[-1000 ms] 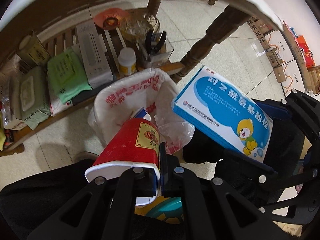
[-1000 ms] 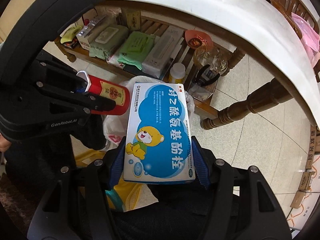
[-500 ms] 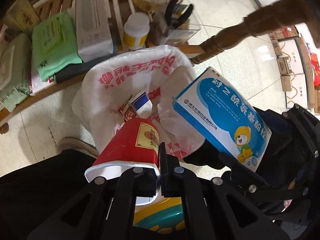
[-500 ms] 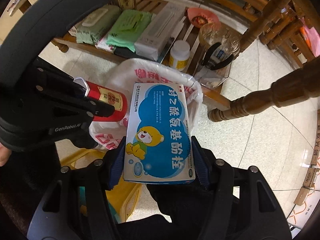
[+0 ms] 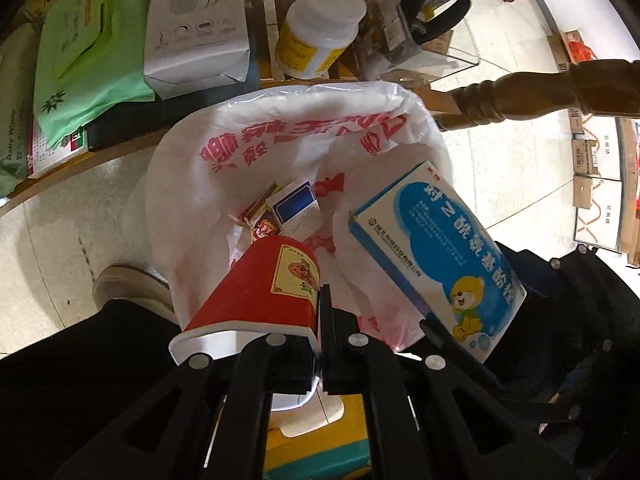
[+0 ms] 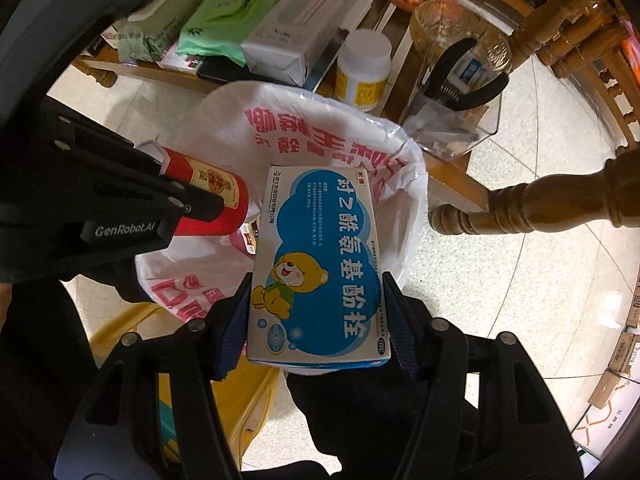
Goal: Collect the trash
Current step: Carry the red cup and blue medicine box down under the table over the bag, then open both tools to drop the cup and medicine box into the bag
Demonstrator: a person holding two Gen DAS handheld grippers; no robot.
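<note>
The left tool (image 5: 320, 336) is pinched tight on the rim of a red cup (image 5: 264, 284). One finger is inside the cup and one is outside. The cup is paper, red on the outside and white on the inside, with a yellow label that has a red round mark on it. It lies on its side, with its bottom pointing away from the tool, toward the bag (image 5: 280, 136).

The right tool (image 6: 316, 320) holds a box (image 6: 320, 264) by its two long sides, with a blue pad pressed on each side. The box is flat and made of card. It is white and blue, with a big blue cloud shape, white writing and a little yellow bear in a green scarf. In the left view the box (image 5: 436, 256) sits to the right of the cup, tilted, with one corner over the bag.

The bag is white plastic with red writing. It is open, and it is right in front of both tools. Down inside it lie a small box with a blue square (image 5: 296, 210) and a red and gold pack (image 5: 260, 222).

Past the bag is a low wooden shelf (image 5: 120, 148). On it are a green pack (image 5: 84, 52), a white box (image 5: 196, 20) and a white bottle with a yellow label (image 5: 316, 36).
</note>
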